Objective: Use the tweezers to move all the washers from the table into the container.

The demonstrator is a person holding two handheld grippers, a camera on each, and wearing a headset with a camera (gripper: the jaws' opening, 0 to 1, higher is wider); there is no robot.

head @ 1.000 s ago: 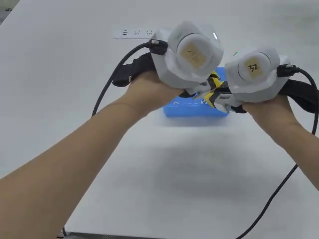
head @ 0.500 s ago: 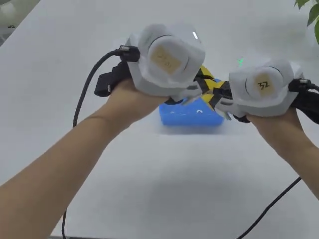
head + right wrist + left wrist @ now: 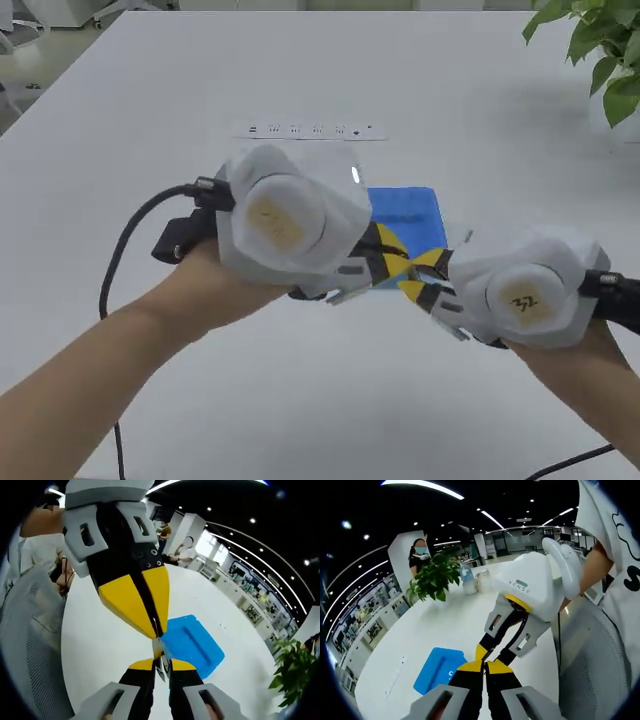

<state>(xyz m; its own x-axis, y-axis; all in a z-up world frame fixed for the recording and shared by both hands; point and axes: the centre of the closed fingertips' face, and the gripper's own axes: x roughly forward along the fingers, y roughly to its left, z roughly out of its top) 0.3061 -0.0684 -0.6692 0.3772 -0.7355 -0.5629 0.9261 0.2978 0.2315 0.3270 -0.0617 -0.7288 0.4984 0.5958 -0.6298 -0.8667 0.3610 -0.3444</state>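
Head view: two hand-held grippers meet tip to tip above one white table [image 3: 150, 90], the left gripper [image 3: 393, 262] facing the right gripper [image 3: 422, 285]. One blue container [image 3: 405, 205] lies just behind them. One power strip [image 3: 310, 130] lies farther back.

Left gripper view: its two yellow-tipped jaws are pressed together. One potted plant [image 3: 434, 577] stands beyond.

Right gripper view: its two jaws are nearly closed, pinching a thin silvery sliver of the tweezers [image 3: 160, 666]. The left gripper's closed tips are just above it.
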